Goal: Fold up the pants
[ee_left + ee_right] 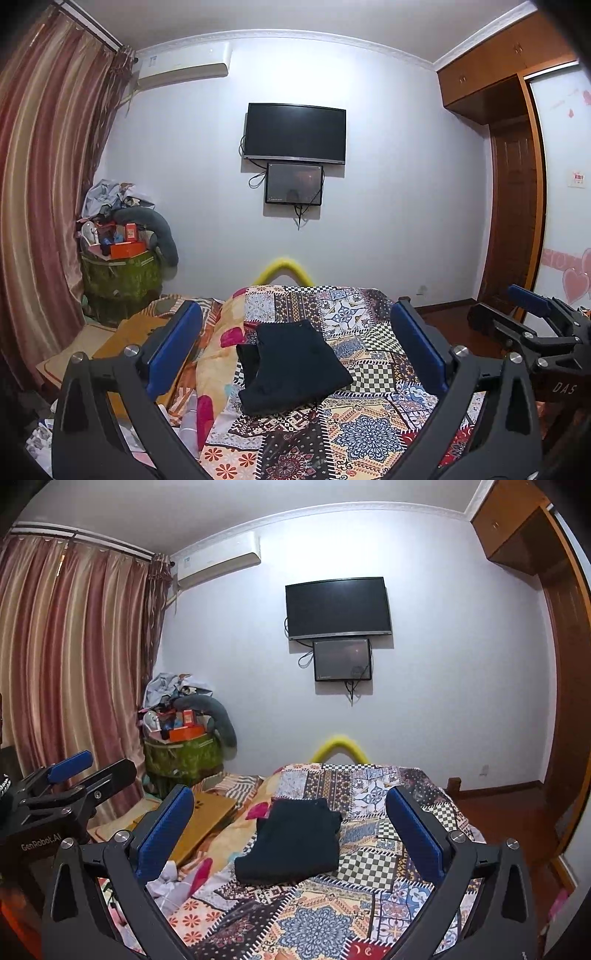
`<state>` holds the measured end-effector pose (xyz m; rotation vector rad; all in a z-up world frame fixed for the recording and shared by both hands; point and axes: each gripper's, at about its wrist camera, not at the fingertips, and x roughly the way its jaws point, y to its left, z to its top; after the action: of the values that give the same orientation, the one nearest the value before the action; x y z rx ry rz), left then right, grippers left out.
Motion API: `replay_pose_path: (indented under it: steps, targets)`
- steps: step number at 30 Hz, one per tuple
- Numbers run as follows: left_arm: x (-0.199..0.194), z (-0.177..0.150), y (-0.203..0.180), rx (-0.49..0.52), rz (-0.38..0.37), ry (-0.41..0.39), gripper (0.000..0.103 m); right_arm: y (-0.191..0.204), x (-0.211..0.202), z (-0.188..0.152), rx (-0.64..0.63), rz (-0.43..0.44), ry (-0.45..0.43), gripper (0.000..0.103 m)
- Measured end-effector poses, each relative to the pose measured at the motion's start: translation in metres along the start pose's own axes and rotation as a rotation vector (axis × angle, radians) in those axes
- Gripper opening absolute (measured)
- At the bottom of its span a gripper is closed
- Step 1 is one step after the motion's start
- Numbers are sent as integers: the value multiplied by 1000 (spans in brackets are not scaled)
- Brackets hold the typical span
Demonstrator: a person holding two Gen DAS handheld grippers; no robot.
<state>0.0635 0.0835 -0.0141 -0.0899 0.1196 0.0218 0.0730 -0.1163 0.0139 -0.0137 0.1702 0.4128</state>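
Both claws hang wide open and hold nothing: the left claw [295, 350] and right claw [290, 827] show ribbed blue pads on black frames. Beyond them, the dark pants [291, 367], folded into a soft lumpy bundle, lie on the bed's patchwork quilt [369, 435]. A black glossy TV [295, 133] hangs on the far wall.

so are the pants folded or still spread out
Folded: the black pants lie as a compact layered bundle on the patchwork bedspread, no legs stretched out; both grippers open, off them.
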Motion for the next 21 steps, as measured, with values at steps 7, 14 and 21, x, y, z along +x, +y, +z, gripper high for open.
replay_pose_path:
  steps: [7, 14, 21]
  targets:
    - [4, -3, 0, -7, -2, 8, 103, -2, -1, 2, 8, 0, 4, 103]
    - [7, -5, 1, -4, 1, 12, 103, -2, -1, 2, 8, 1, 4, 103]
    - [6, -6, 1, -1, -7, 10, 103, -4, -4, 4, 12, 16, -1, 103]
